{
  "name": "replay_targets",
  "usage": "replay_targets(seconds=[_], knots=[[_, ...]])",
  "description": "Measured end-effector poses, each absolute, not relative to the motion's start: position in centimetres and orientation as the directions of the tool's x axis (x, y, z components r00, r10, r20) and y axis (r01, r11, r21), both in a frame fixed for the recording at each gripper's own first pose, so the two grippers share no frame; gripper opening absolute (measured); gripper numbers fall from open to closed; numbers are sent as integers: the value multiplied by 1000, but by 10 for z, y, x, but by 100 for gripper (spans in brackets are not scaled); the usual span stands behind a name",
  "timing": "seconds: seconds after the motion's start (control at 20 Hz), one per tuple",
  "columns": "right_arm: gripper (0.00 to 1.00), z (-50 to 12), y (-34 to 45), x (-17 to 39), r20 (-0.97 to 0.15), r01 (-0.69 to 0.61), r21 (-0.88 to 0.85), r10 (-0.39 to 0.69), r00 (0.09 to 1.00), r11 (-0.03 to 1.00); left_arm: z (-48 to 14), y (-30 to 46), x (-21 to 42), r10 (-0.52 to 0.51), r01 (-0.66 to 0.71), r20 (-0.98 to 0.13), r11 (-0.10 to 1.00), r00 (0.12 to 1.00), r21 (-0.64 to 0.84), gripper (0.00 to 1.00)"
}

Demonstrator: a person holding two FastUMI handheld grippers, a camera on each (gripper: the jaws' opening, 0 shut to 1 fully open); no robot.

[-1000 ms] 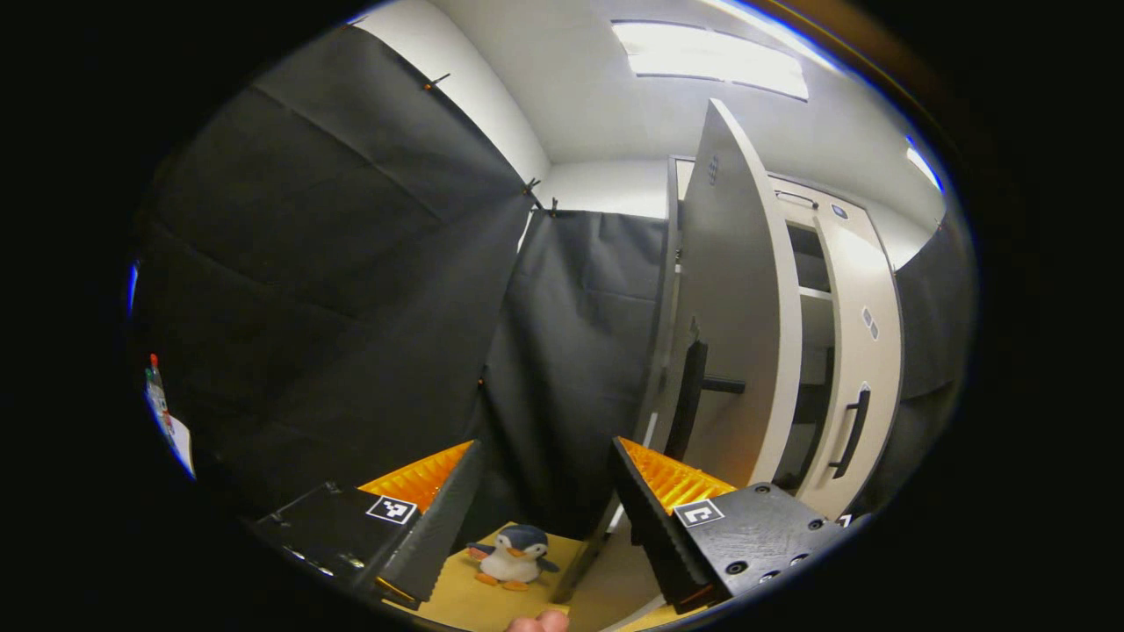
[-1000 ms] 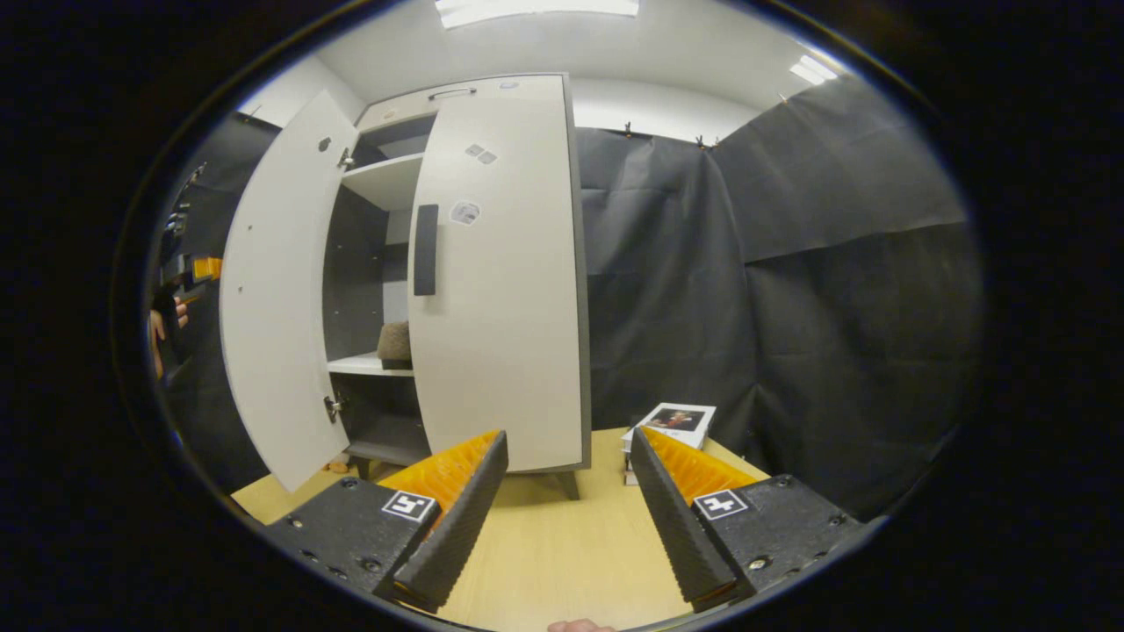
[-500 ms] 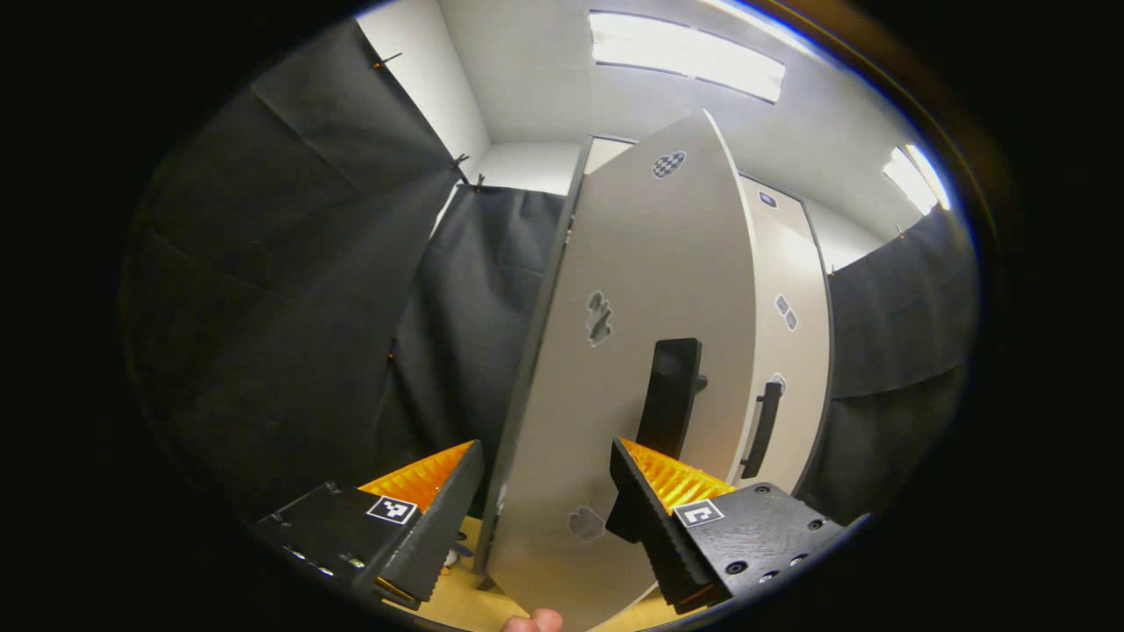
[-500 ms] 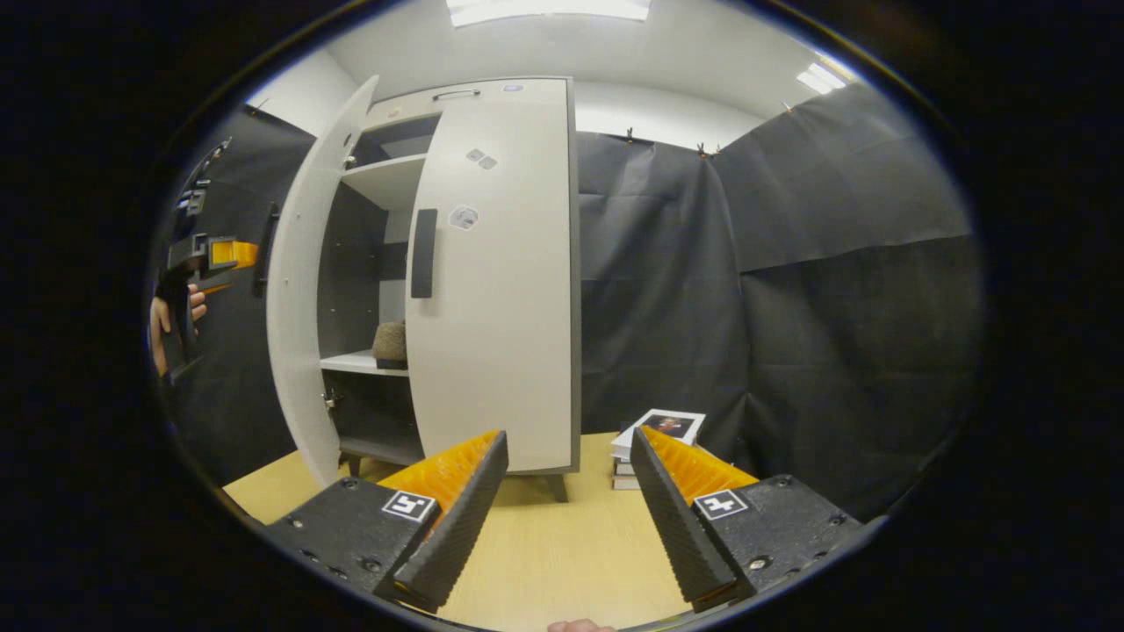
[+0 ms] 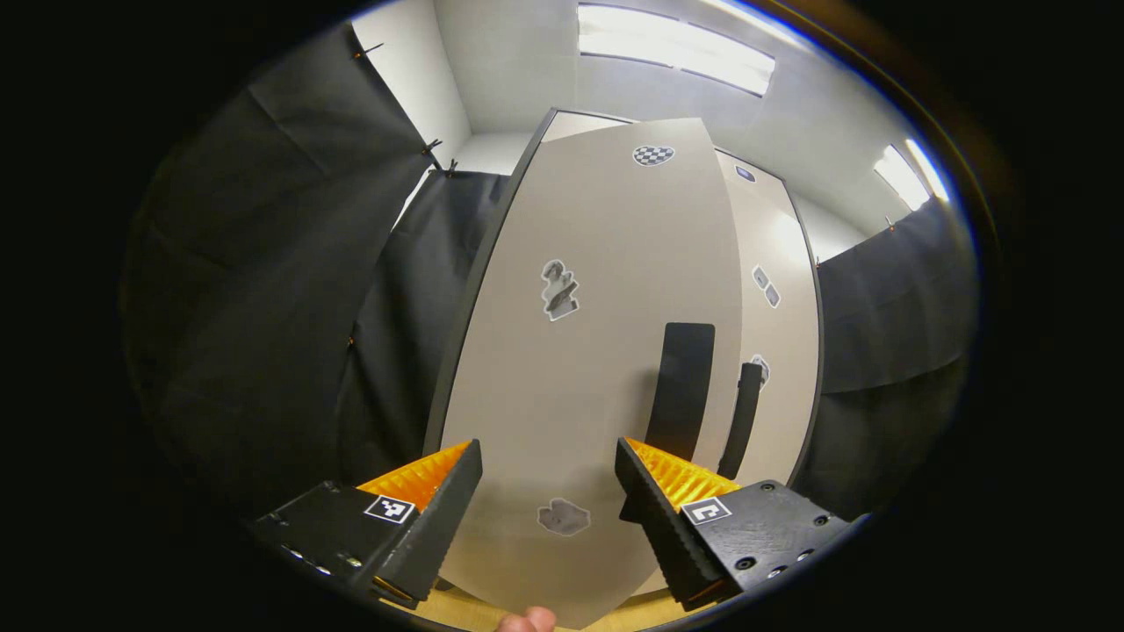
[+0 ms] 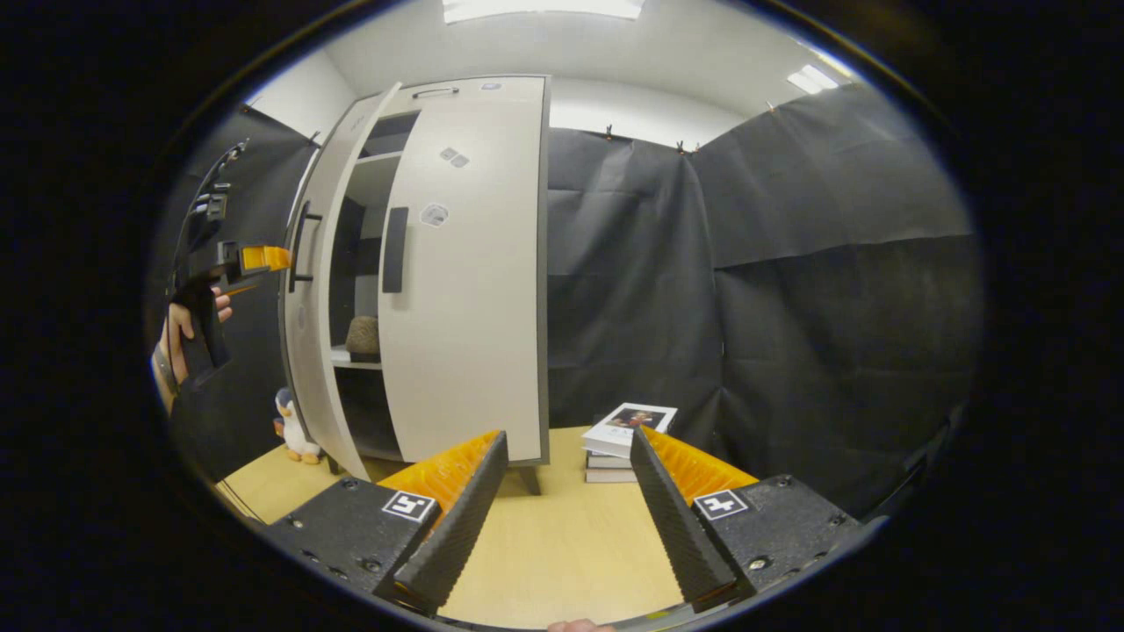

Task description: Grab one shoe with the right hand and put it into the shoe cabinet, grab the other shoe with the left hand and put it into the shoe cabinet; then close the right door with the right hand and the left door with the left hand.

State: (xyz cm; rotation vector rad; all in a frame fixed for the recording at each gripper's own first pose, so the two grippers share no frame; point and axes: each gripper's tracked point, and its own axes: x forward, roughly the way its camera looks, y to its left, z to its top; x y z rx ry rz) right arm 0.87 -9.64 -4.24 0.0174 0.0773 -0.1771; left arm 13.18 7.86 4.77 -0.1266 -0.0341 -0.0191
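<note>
The pale shoe cabinet [image 6: 465, 298] stands on the wooden floor with its right door shut. Its left door [image 6: 314, 333] is ajar, leaving a narrow gap. Through that gap a brownish shoe [image 6: 362, 335] rests on the middle shelf. In the left gripper view the left door [image 5: 580, 369] spreads across the front, its dark handle [image 5: 683, 386] just right of centre. My left gripper [image 5: 546, 513] is open, its fingers close against the door's outer face. A hand holds the left gripper [image 6: 263, 259] near the door handle. My right gripper [image 6: 566, 518] hangs open over the floor, holding nothing.
A stack of books [image 6: 628, 430] lies on the floor just right of the cabinet. A small penguin toy [image 6: 294, 430] stands by the cabinet's left foot. Black cloth walls close in behind and on both sides. The right door's handle [image 5: 742, 421] shows beside the left one.
The left door has swung from wide open to nearly shut, with my left gripper following its outer face. The right gripper has stayed open and drifted slightly back.
</note>
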Motion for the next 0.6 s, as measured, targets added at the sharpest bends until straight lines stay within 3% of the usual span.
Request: replay_targets(seconds=[0.3,0.6], knots=[[91,-45,-81,18,-83,132,32,-129,988,991,56,74,80,-19,21,37,998,999,-64,94],[92,-58,-55,23,-108,57,25,-54,993,998,18,48,23,-39,38,-15,999,999,-38,94]])
